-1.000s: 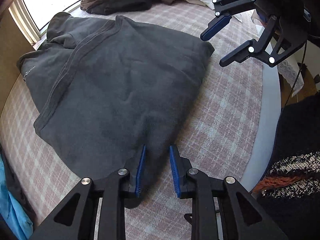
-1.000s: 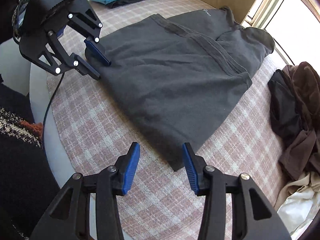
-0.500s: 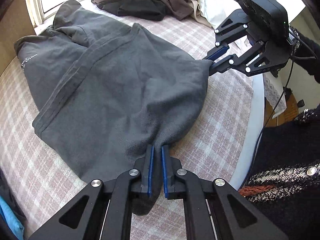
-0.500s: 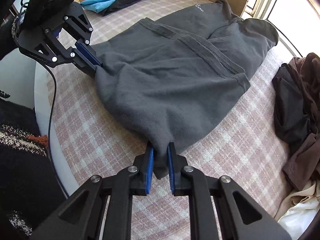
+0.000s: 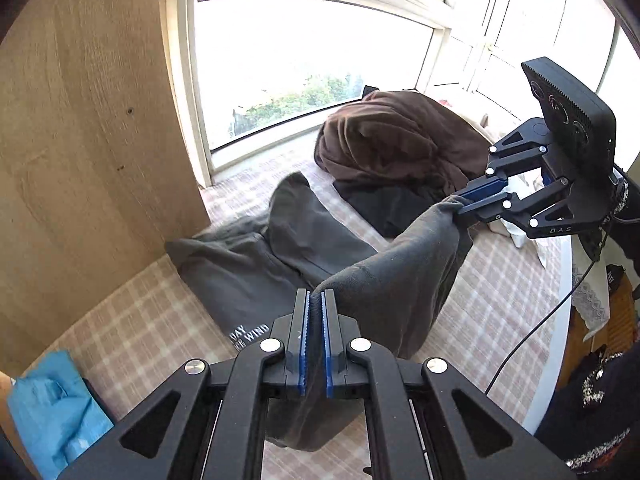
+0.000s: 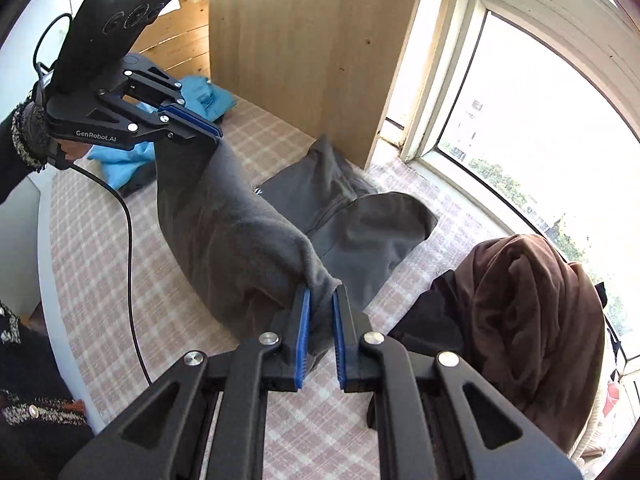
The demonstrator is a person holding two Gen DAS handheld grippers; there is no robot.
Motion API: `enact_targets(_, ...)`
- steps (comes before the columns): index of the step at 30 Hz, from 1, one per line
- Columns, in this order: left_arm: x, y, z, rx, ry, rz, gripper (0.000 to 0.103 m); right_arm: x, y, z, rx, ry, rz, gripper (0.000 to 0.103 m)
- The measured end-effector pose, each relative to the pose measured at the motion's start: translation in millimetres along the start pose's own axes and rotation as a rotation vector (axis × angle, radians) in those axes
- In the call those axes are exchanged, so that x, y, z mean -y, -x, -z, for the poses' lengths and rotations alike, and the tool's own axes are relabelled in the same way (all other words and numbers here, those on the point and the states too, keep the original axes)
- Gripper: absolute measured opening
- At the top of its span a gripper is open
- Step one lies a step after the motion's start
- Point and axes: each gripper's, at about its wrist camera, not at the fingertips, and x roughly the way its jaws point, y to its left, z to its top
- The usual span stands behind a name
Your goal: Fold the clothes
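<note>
Flanking lifted grey garment [image 5: 384,280]: brown pile [image 5: 392,140], blue cloth [image 5: 52,408].

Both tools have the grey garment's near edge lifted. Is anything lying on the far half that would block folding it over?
Nothing visible does. The left tool and right tool grip the grey garment; its far half lies bare. The brown pile and blue cloth sit off to the sides.
</note>
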Motion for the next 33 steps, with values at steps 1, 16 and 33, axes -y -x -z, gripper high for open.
enact_targets(1,-11,-10,-10,0.002,0.006,-0.009,0.005,16,0,-10,-0.003,-0.014,0.012,0.010)
enact_targets(16,-111,-137,-66,-0.036,0.023,-0.105,0.008,144,-134,-59,-0.172,-0.125,0.067,0.008)
enact_targets(33,-99,-100,-27,-0.014,0.067,-0.001,0.026,129,-119,-11,-0.152,-0.341,-0.118,0.023)
